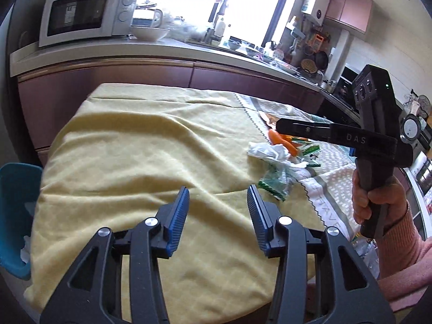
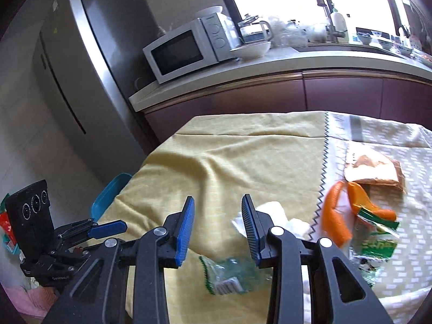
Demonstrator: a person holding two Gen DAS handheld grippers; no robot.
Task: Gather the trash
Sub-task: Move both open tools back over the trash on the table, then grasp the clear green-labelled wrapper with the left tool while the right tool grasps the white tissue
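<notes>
Left tongs (image 1: 218,198) are seen spread, nothing btwn pads, above yellow cloth (image 1: 140,145) on bench. Right tongs (image 2: 218,210) also spread, empty, over crumpled white paper (image 2: 280,220) and clear wrapper (image 2: 232,275). Orange peel (image 2: 334,213) and green packet (image 2: 378,245) lie on patterned cloth (image 2: 383,135) nearby.

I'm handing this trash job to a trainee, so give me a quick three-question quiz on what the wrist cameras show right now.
1. True or false: the left hand-held gripper holds a piece of trash.
2. The crumpled white tissue lies: A) on the yellow tablecloth near the patterned runner, B) on the counter, C) inside the microwave.
3. What colour is the bin beside the table's edge?

Key
1. False: its jaws stand apart with nothing between them.
2. A.
3. Blue, a teal shade.
</notes>
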